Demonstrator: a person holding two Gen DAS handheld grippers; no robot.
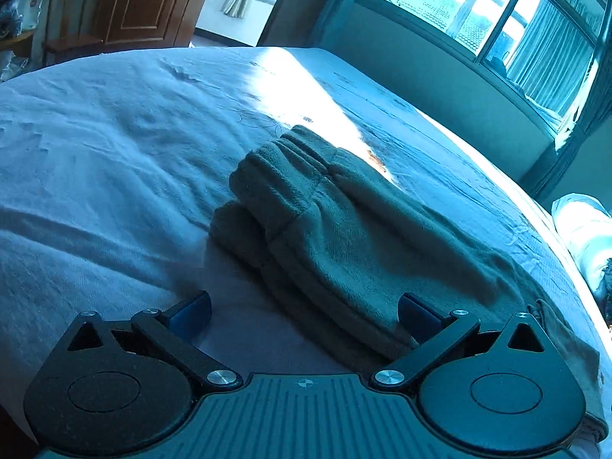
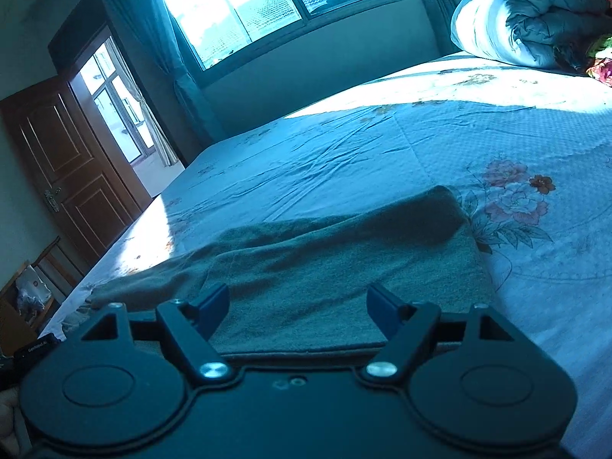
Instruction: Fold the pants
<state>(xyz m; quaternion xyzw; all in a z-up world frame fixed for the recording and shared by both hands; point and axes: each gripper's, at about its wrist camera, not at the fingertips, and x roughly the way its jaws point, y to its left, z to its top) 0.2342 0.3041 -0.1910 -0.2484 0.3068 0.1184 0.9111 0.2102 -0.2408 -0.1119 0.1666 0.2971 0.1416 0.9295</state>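
On a sunlit bed (image 1: pixel 95 160), you hold both grippers low over a pair of grey-green fleece pants (image 1: pixel 329 237), each tool spread wide and gripping nothing. The pants lie near the middle of the flowered bedsheet (image 2: pixel 535 145), already doubled over at least once: from the left wrist view the gathered waistband (image 1: pixel 283 160) sits on top of a second layer, and the stack runs toward you, passing under the inner finger of the left gripper (image 1: pixel 304 315). From the right wrist view the right gripper (image 2: pixel 298 308) hovers at the near edge of the same cloth, its blue pads (image 2: pixel 214 306) just above the fabric, with the far end of the pants (image 2: pixel 436 210) rising in a soft hump beside the printed flowers.

The fold looks partly done, judging by the layers; the length that stretches between your two tools appears to be what is left to bring over. The next move calls for you to lower each pair of jaws onto a corner or edge of that near stretch, close on all layers together, and lift evenly so the plush cloth does not slide apart. A rolled quilt (image 2: pixel 528 26) lies well clear at the head of the bed.
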